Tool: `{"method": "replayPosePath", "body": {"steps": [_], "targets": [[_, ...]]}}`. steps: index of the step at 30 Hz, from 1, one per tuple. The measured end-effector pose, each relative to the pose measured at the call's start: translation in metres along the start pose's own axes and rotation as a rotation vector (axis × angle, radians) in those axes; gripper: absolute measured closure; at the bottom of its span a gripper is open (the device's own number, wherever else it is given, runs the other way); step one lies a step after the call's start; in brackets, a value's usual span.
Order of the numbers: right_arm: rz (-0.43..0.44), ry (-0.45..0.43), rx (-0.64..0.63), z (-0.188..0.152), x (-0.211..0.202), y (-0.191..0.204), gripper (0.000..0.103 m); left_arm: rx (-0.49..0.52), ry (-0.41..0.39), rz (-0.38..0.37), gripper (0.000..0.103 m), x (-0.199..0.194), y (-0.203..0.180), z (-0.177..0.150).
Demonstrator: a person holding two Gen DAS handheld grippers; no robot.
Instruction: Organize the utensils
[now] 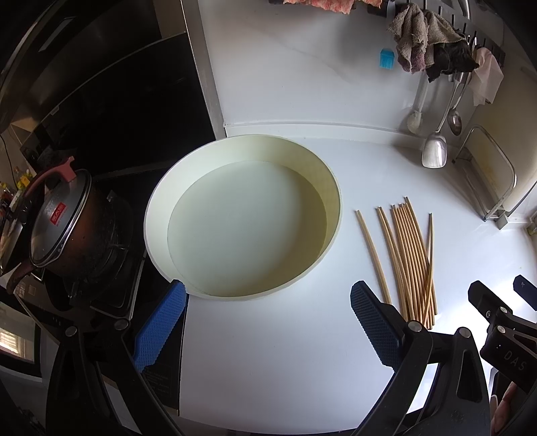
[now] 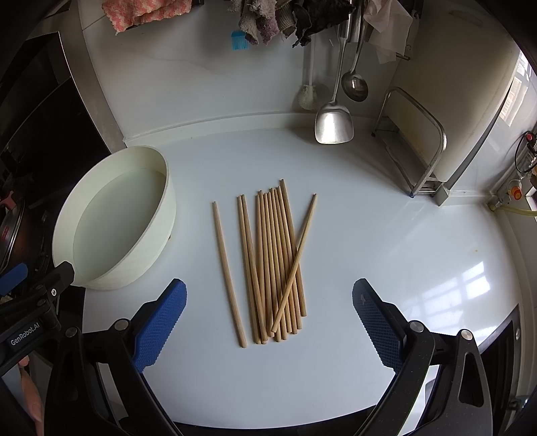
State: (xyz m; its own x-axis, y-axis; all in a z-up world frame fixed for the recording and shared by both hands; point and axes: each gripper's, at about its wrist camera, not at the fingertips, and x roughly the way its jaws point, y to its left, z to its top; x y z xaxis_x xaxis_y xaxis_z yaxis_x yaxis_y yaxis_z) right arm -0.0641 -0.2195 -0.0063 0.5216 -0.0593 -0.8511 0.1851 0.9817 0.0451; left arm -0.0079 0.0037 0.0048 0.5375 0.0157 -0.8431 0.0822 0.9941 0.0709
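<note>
Several wooden chopsticks (image 2: 272, 261) lie side by side on the white counter, one crossed over the others; they also show in the left wrist view (image 1: 407, 258). A round cream container (image 1: 241, 214) stands empty to their left, also in the right wrist view (image 2: 114, 218). My left gripper (image 1: 268, 322) is open and empty, hovering just in front of the container. My right gripper (image 2: 268, 322) is open and empty, hovering just short of the chopsticks' near ends.
A stove with a dark lidded pot (image 1: 63, 221) is at the left. A metal spatula (image 2: 334, 124), a ladle (image 2: 354, 85) and cloths (image 2: 285, 20) hang on the back wall. A metal rack (image 2: 419, 157) stands at the right.
</note>
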Motion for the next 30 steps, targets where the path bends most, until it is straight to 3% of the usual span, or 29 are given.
{"method": "replayPosePath", "body": {"steps": [30], "targets": [[0.019,0.018,0.018,-0.003,0.0093,-0.003,0.008,0.001,0.013,-0.004,0.006,0.0058,-0.0019,-0.0017]]}}
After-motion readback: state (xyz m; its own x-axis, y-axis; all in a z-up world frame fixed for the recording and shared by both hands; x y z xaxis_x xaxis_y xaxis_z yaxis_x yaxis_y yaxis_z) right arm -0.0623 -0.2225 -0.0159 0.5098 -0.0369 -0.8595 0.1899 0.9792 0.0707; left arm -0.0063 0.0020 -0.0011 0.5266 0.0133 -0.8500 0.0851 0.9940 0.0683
